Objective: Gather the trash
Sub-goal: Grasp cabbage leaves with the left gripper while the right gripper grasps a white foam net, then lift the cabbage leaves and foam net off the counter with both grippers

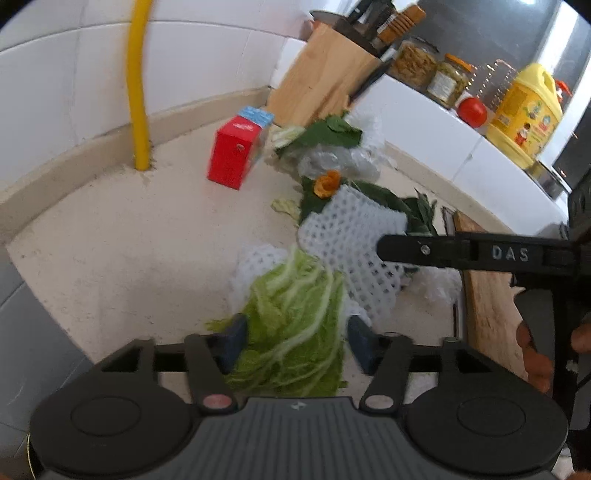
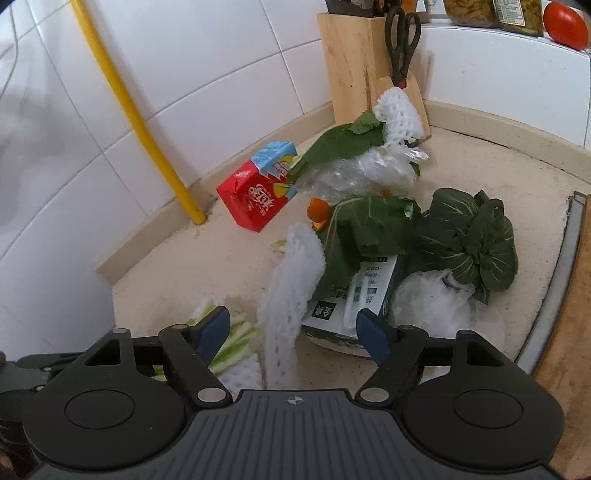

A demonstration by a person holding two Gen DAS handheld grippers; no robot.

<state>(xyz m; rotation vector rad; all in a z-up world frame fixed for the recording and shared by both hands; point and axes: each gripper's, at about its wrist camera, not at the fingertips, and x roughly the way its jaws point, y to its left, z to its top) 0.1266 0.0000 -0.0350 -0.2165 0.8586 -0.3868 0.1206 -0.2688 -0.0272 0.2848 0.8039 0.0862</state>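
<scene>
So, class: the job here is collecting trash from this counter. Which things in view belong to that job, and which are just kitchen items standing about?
Belongs to the job:
cabbage leaf
foam net
red carton
dark carton
plastic wrap
dark green leaves

Just standing about:
knife block
scissors
tomato
oil jug
jars
yellow pipe

— How much is lying on that counter?

— Two cartons: one red carton [image 2: 255,197] and one dark carton [image 2: 364,295]. Foam nets – three that I can count, the nearest foam net [image 2: 291,280] and another foam net [image 2: 397,110] among them. One pale cabbage leaf [image 1: 295,325].

— Anything else?

— One orange peel [image 2: 318,212], one tomato [image 2: 565,24], two jars [image 1: 428,70], one yellow oil bottle [image 1: 526,114], one knife block [image 2: 354,59], one pair of scissors [image 2: 402,40].
</scene>
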